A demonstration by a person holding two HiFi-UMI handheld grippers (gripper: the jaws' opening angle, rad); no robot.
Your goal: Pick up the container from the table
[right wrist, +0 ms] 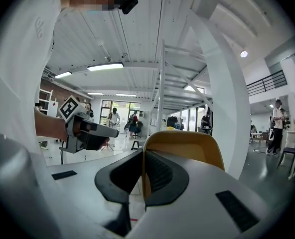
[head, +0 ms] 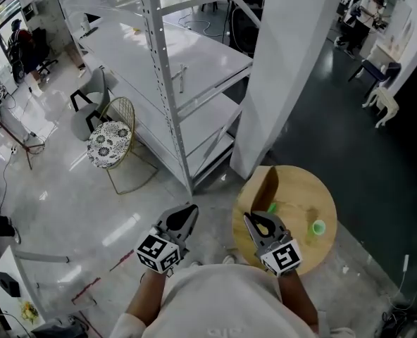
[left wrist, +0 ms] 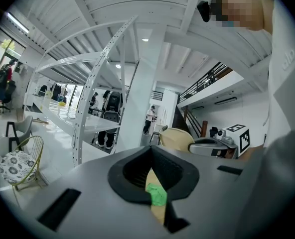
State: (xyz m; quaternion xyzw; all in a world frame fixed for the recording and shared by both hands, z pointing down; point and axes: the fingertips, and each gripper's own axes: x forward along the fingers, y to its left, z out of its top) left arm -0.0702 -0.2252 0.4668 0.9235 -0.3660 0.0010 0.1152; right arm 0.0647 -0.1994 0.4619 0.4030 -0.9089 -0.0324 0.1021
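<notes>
The container (head: 268, 187) is a tan, kraft-brown thing with a rounded top. It stands upright over the near left part of the round wooden table (head: 303, 192). My right gripper (head: 259, 218) is shut on its thin wall, which fills the slit between the jaws (right wrist: 143, 156) in the right gripper view. The left gripper view shows the container (left wrist: 177, 138) in front of the right gripper. My left gripper (head: 189, 210) hangs over the floor left of the table, jaws together. A tan strip with a green bit shows in its slit (left wrist: 150, 158).
A small green thing (head: 318, 226) lies on the table. A white metal shelf rack (head: 173, 83) and a white pillar (head: 286, 69) stand just beyond. A wire chair with a floral cushion (head: 113, 143) is at the left. People are far off.
</notes>
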